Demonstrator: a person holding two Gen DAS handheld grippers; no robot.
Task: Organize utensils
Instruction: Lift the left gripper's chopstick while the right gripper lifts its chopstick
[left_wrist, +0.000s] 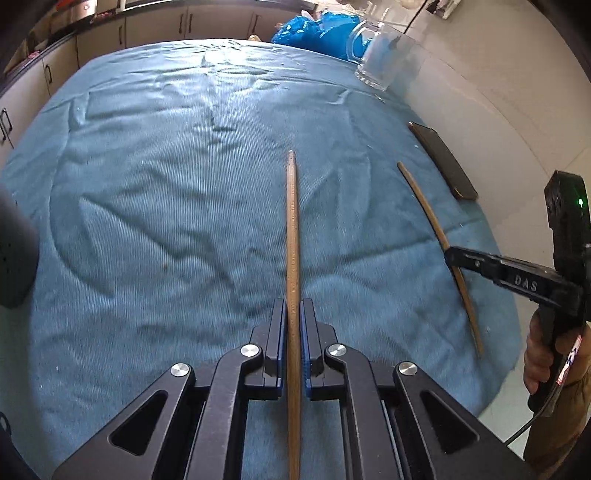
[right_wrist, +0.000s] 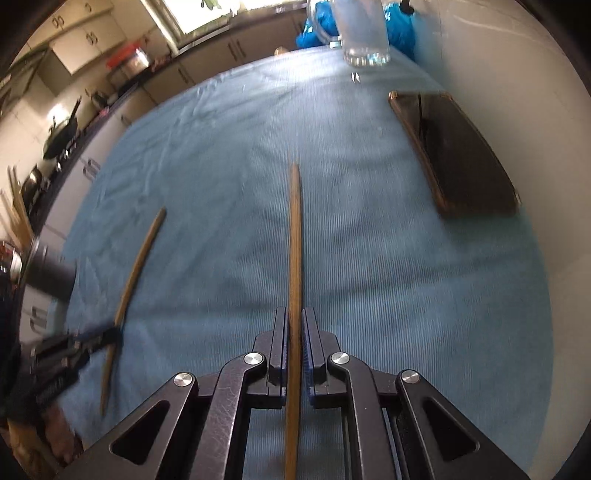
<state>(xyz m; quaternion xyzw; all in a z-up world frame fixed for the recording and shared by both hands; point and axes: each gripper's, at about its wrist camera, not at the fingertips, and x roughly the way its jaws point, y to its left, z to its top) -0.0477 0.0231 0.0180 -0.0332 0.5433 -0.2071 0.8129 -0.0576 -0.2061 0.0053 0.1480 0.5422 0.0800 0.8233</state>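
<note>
Kitchen table under a blue cloth (left_wrist: 166, 184). Left gripper (left_wrist: 293, 314): jaws closed on one wooden chopstick (left_wrist: 292, 221), long axis straight ahead along the fingers. Right gripper (right_wrist: 294, 321): closed likewise on the second chopstick (right_wrist: 294, 240), pointing forward. Glass mug (right_wrist: 364, 33): far ahead, slightly right of both; right gripper looks nearer. Phone (right_wrist: 461, 155): ahead-right.

Chopstick (right_wrist: 294, 258) clamped in right tongs (right_wrist: 294, 325)
</note>
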